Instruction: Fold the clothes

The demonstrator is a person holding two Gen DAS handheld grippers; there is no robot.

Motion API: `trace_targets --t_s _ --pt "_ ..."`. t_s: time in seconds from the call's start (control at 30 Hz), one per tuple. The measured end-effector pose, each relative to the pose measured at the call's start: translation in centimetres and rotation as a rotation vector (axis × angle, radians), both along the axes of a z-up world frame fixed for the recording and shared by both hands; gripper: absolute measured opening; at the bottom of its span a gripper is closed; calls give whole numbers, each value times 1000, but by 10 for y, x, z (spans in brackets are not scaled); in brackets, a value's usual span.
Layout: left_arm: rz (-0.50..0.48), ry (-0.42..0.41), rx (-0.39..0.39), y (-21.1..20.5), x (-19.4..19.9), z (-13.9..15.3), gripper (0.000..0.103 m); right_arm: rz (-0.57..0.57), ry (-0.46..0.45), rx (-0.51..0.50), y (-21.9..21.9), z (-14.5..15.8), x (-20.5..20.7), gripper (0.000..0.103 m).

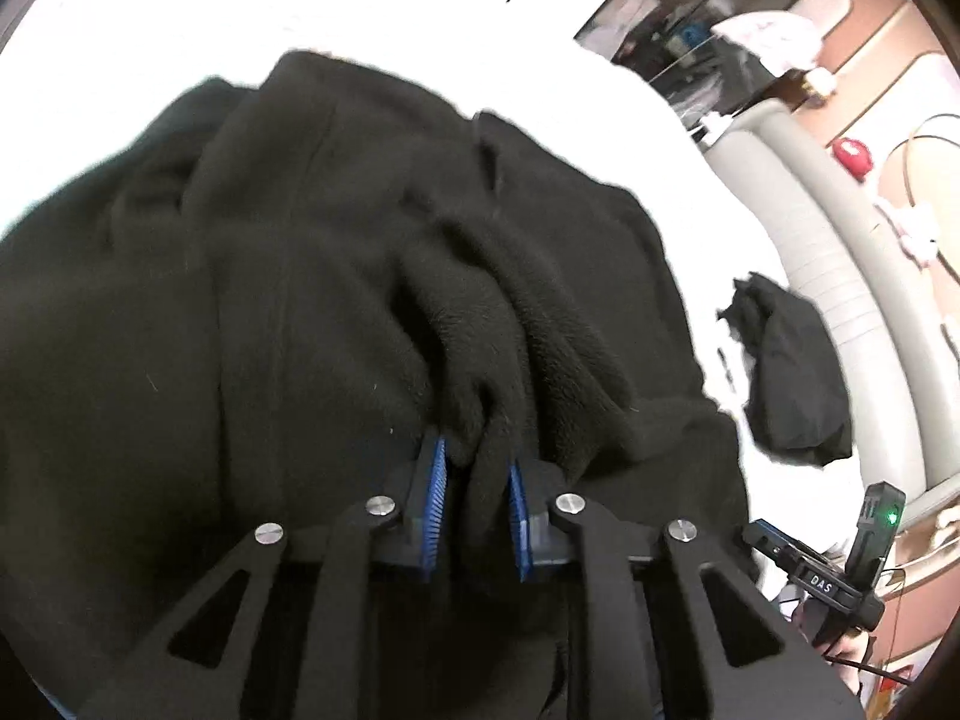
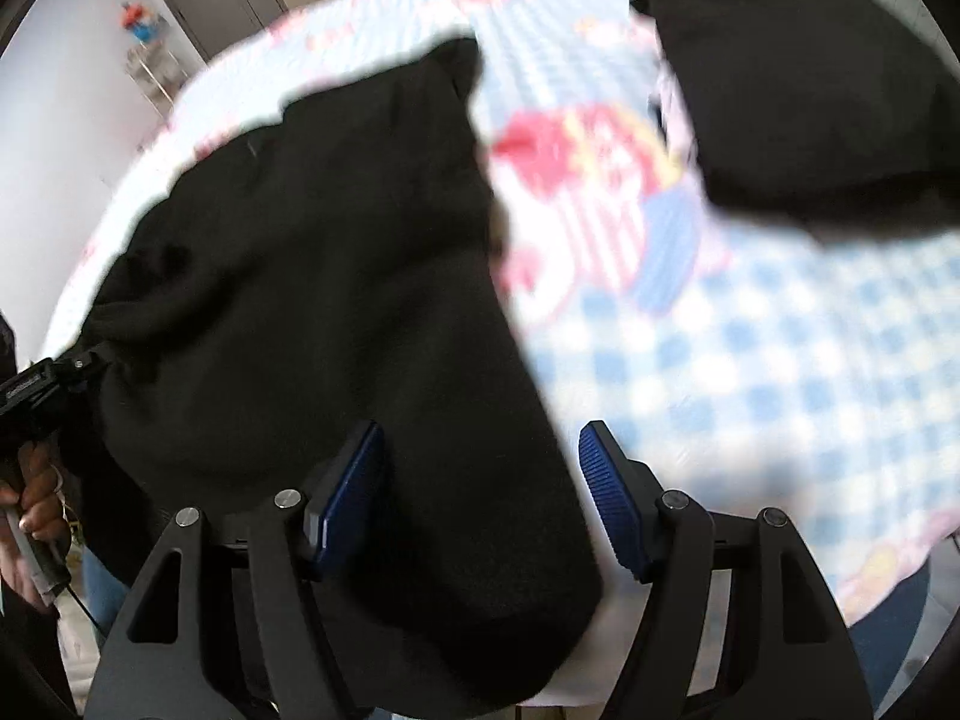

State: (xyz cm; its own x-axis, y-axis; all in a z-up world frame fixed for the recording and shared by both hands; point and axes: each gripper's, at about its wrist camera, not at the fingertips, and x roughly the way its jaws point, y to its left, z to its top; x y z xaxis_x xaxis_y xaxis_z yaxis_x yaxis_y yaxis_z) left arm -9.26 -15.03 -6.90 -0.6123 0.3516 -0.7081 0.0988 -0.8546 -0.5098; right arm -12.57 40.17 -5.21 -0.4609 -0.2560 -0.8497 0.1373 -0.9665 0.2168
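left gripper [image 1: 474, 480] clamped on black fleece garment [image 1: 300, 276] fold | right gripper [image 2: 480, 480] wide open, straddling its edge, gripping nothing | close right on edge, tension evenly

The black fleece garment [image 1: 312, 276] in front of me is thick, fuzzy and crumpled, spread in loose folds across the bed. One bunched fold of it is pinched up at my near edge. A second, smaller black garment [image 2: 798, 90] lies in a separate heap, well apart from the first.
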Motion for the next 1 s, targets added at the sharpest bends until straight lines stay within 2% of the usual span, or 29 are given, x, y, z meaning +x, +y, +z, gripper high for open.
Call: trace_targets --t_s 0.07,0.13,0.3,0.4,0.43,0.53,0.57,0.6,0.67,0.73,0.8,0.87,1.0 --pt "30 -2 -31 -9 5 6 13 7 52 15 6 15 7 71" --pt "63 -13 -68 -17 9 10 13 10 57 45 10 16 10 75" --pt "145 -40 -160 -39 20 20 14 32 -86 140 5 -18 1 72" --pt "139 -96 -156 -45 26 8 21 -11 -90 81 16 -16 9 72" --pt "128 -92 -137 -42 30 5 26 -28 -85 62 15 -16 8 72" --pt "95 -79 -79 -32 44 -3 54 -34 -58 37 16 -9 12 72" --pt "84 -75 -60 -29 48 -5 54 -9 -58 36 9 -8 12 72" --pt "73 -71 -40 -26 53 -8 54 16 -58 36 3 -7 11 72" --pt "70 -114 -37 -18 51 -24 54 29 -61 51 -2 -8 11 72" --pt "69 -124 -69 -8 50 -33 52 28 -64 71 -3 -11 12 71" --pt "68 -106 -120 -2 50 -29 48 27 -66 92 -5 -13 13 71" --pt "72 -72 -141 -2 50 -18 29 26 -69 113 -7 -15 14 69" --pt "105 39 -140 -13 49 13 19 24 -75 155 -10 -20 15 64"
